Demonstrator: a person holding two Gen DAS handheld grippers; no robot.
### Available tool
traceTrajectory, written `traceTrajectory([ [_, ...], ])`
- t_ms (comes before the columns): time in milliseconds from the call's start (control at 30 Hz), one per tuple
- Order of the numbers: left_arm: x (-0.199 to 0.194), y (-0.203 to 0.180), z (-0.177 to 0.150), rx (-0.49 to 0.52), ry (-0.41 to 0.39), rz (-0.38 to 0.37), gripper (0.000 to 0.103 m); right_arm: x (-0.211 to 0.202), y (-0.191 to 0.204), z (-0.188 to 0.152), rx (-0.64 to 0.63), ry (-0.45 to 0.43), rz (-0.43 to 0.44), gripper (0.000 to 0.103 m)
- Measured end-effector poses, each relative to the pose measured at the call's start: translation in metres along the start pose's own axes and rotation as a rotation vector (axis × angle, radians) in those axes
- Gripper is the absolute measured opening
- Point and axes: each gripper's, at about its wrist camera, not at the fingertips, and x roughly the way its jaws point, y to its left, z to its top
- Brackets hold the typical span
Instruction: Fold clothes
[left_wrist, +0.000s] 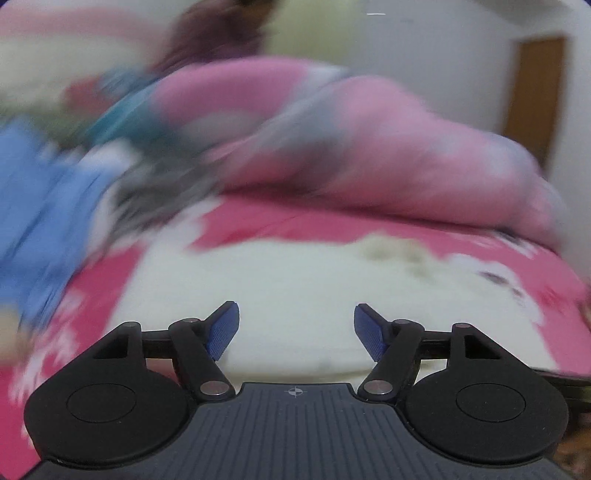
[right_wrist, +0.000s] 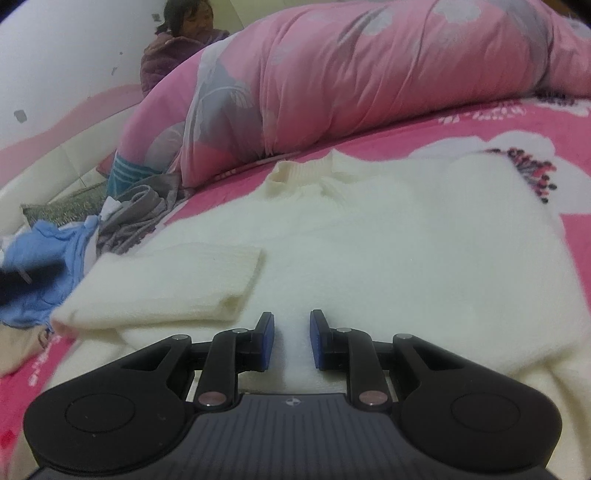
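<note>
Pink bedding fills the left wrist view, badly smeared by motion: a bed with a pink printed cover, a rolled pink quilt from 12 to 2 o'clock, and what is probably a heap of loose clothes at 9 o'clock. The left gripper hangs over the cream sweater, its fingers spread wide and holding nothing.

Sharper, the right wrist view shows the sweater laid flat on the bed, collar toward 12 o'clock. One sleeve lies folded across the body at 9 o'clock. The right gripper rests low on the knit with its fingers narrowly parted, gripping nothing. A person sits at 11 o'clock beyond the quilt.

Judging by the folded sleeve, the fold looks partly made. To do it well, pinch the fluffy knit at an edge, take both layers, and lay it over smoothly without dragging the body.
</note>
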Motion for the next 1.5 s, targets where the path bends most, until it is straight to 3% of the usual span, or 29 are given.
traceTrajectory([
  [100,0.001,0.042,0.003,-0.126,-0.063,0.007,0.069,-0.001,-0.007,0.013,0.098,0.058,0.037,0.026],
  [200,-0.001,0.075,0.006,-0.249,-0.181,-0.038,0.072,-0.001,-0.012,0.028,0.219,0.092,0.094,0.035],
  [300,0.012,0.099,0.006,-0.327,-0.177,-0.088,0.073,0.014,-0.011,0.040,0.305,0.158,0.138,0.038],
  [433,0.008,0.111,-0.002,-0.291,-0.149,-0.073,0.073,0.045,0.009,0.048,0.245,0.252,0.073,0.042],
  [600,-0.014,0.116,0.005,-0.214,-0.152,-0.084,0.077,0.061,0.035,0.050,0.178,0.268,0.051,0.045],
  [700,-0.018,0.123,-0.001,-0.143,-0.118,-0.076,0.077,0.064,0.050,0.048,0.091,0.262,-0.003,0.034],
  [767,-0.019,0.126,-0.007,-0.120,-0.100,-0.073,0.077,0.063,0.057,0.049,0.053,0.253,-0.018,0.011],
  [1000,-0.012,0.114,-0.017,0.027,-0.053,-0.074,0.077,0.018,0.080,0.080,-0.038,0.078,-0.021,0.008],
  [1167,-0.001,0.089,-0.022,0.143,-0.025,-0.041,0.077,-0.026,0.087,0.109,-0.126,-0.056,-0.083,0.007],
  [1300,0.006,0.074,-0.025,0.195,-0.003,-0.022,0.077,-0.046,0.078,0.117,-0.175,-0.109,-0.155,0.007],
  [1500,0.018,0.061,-0.030,0.247,0.056,0.009,0.077,-0.056,0.052,0.111,-0.153,-0.119,-0.194,0.007],
])
